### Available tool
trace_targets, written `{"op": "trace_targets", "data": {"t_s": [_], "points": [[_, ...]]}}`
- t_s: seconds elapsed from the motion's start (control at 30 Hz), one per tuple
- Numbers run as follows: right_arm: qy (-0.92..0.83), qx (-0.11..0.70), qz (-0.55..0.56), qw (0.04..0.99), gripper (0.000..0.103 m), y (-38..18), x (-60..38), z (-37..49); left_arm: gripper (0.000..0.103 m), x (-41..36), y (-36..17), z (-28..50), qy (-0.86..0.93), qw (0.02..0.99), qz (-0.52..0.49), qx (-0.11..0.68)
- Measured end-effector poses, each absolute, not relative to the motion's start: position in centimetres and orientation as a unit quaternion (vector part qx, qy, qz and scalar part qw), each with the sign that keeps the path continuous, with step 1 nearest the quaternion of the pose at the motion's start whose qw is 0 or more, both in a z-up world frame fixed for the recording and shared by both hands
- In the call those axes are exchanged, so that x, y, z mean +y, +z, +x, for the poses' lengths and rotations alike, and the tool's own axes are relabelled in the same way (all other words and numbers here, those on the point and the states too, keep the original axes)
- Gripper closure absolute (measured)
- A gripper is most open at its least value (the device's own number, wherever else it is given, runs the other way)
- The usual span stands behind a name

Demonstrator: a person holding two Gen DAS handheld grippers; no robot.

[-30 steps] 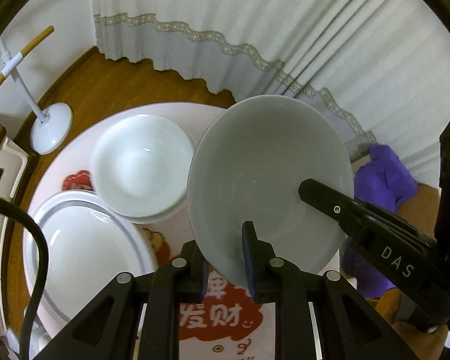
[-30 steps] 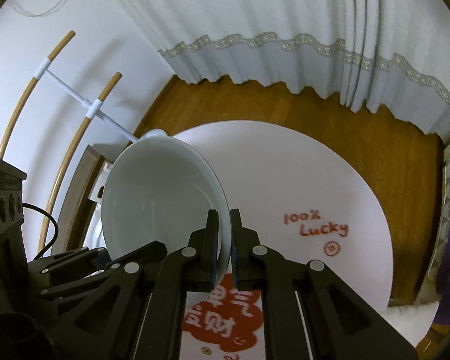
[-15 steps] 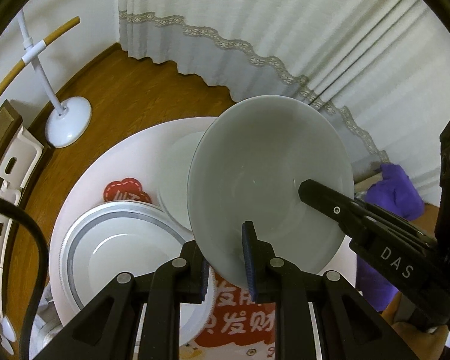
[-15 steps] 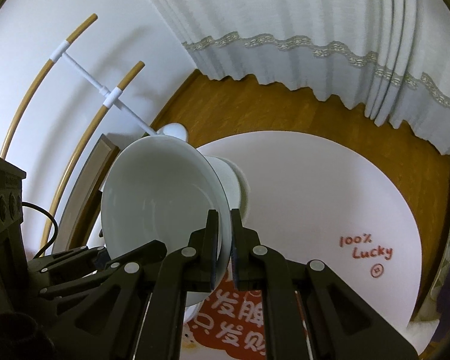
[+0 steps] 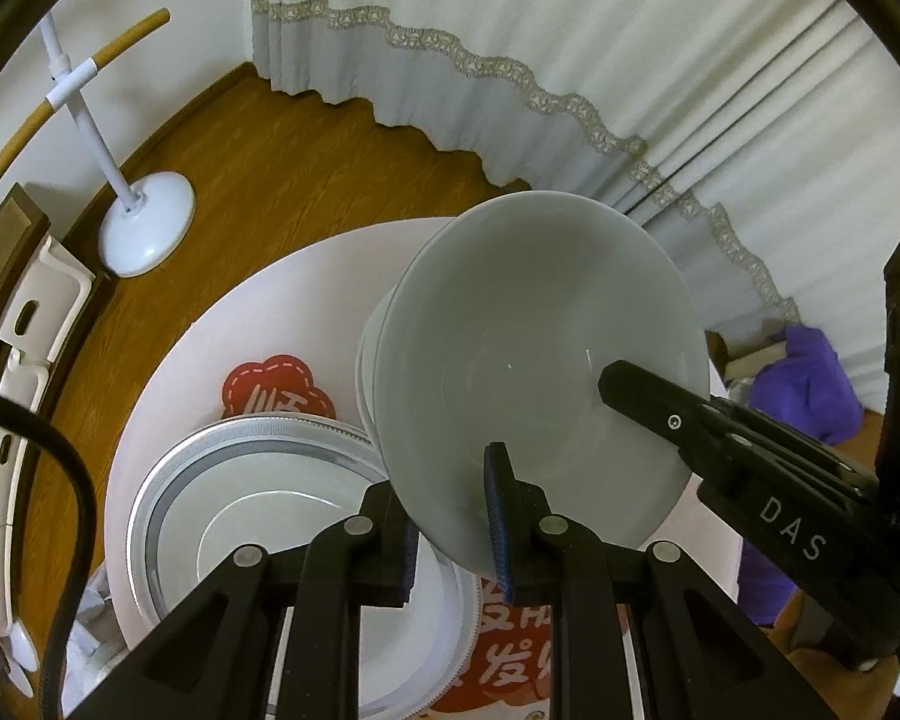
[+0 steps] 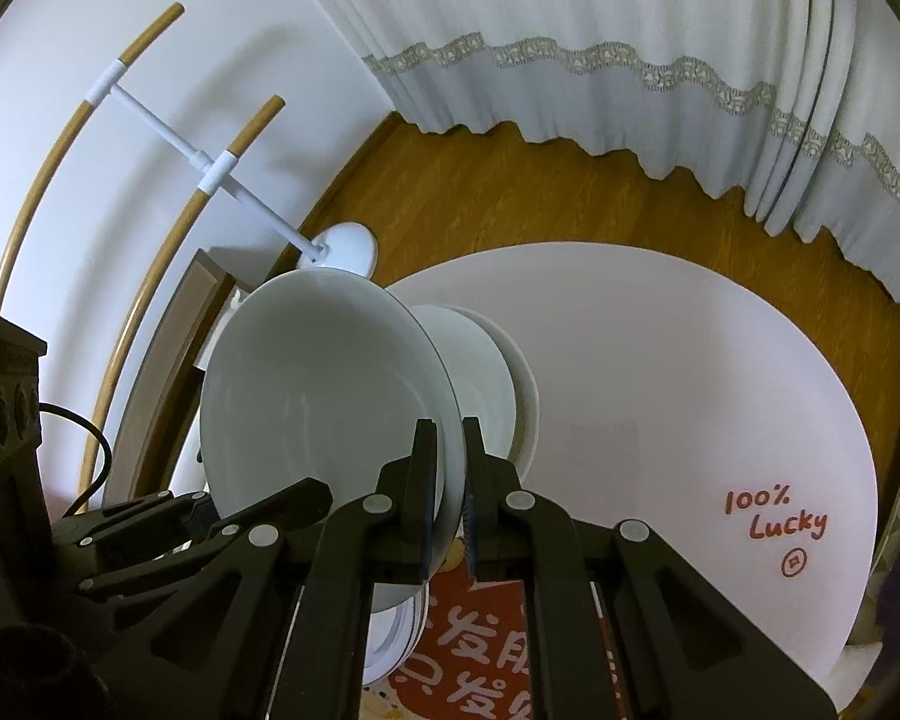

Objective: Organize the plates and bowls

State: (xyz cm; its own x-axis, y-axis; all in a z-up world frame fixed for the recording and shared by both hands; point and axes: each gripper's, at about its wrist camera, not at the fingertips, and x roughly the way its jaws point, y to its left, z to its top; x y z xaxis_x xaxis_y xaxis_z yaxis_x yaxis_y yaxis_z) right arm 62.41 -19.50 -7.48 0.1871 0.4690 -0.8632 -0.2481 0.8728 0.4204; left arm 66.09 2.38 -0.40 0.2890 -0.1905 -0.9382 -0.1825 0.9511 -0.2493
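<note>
Holding white bowl [image 5: 534, 360] tilted over the round table [image 6: 660, 372], both grippers clamped on its rim.
My left gripper [image 5: 453, 534] bites the rim at 6 o'clock, right gripper [image 6: 450, 480] at the bowl's 4 o'clock in left view, "DAS" on it. Bowl hides most of the stacked bowls [image 6: 480, 372] beneath; patterned plate [image 5: 252, 480] cut off at 7. Table reads "100% Lucky"; red sticker text partly hidden.

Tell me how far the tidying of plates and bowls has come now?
Done, it seems: a silver-rimmed plate lies on the round table. In hand: both claws, left and right, grip one white bowl above stacked white dishes. Left: lowering it onto them and releasing.
</note>
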Motion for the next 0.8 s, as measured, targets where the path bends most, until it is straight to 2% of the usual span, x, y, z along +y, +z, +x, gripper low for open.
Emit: {"op": "trace_targets", "data": {"t_s": [0.8], "points": [[0.219,0.619,0.107,0.747,0.096,-10.2,-19.3,63.4,0.087,2.5,-3.6,69.4,-0.004,0.771,-0.145,0.62]]}}
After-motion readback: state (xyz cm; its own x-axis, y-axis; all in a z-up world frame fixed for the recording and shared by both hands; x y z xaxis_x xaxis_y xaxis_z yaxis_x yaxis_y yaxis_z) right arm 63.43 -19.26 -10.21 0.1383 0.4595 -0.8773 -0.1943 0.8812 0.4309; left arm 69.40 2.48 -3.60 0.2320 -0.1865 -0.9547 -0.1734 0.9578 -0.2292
